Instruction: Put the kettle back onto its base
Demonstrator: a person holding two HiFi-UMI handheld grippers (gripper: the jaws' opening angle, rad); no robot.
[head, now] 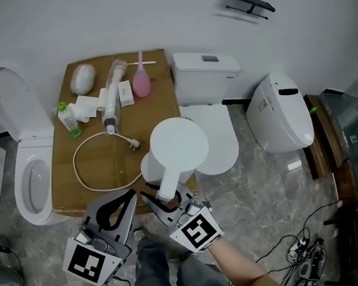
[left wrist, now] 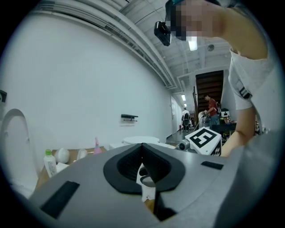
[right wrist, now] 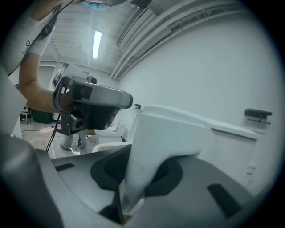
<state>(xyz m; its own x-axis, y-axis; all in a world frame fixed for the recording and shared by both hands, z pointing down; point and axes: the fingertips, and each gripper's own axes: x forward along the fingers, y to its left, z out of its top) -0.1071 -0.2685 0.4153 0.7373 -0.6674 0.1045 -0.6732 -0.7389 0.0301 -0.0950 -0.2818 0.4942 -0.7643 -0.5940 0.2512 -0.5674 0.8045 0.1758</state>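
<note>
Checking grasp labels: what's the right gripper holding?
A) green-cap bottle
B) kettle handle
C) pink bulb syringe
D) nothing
B: in its own view the right gripper has its jaws closed on the handle of the white kettle.
</note>
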